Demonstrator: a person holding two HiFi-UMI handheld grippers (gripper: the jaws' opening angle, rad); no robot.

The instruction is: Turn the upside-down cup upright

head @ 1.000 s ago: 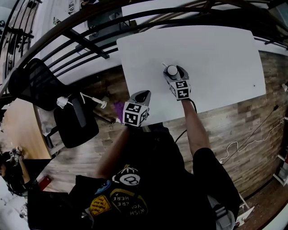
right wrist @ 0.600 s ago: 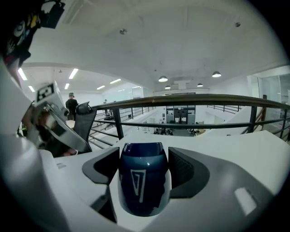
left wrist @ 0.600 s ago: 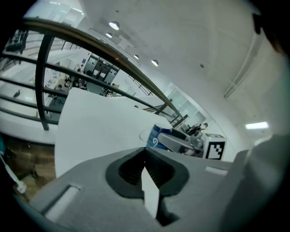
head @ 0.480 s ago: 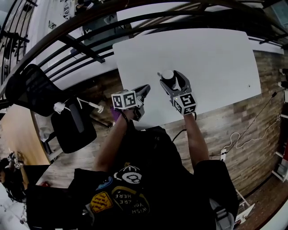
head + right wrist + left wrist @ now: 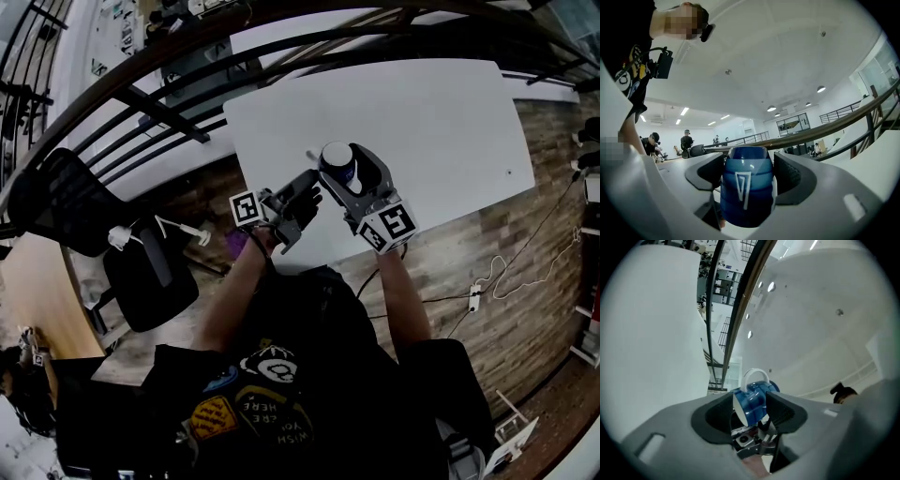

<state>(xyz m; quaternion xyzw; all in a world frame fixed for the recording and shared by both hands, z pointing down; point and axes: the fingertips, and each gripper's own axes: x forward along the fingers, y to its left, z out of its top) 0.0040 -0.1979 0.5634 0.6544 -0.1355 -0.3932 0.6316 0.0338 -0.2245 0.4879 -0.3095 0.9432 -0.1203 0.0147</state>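
My right gripper (image 5: 349, 173) is shut on a blue cup (image 5: 337, 167) and holds it in the air above the white table (image 5: 441, 122). In the right gripper view the cup (image 5: 745, 187), with a white mark on its side, fills the gap between both pads. My left gripper (image 5: 305, 192) points at the cup from the left. Its jaws have just been opening. In the left gripper view the cup (image 5: 752, 401) shows between them with its white handle on top, and the pads do not press on it.
A black chair (image 5: 141, 262) stands on the wooden floor to the left of the table. Dark railings (image 5: 169, 112) run behind the table. Cables (image 5: 487, 291) lie on the floor at the right. People (image 5: 686, 140) stand far off in the right gripper view.
The right gripper has lifted the cup off the table. The left gripper has risen from the table's near edge, rolled, swung towards the cup and opened its jaws.
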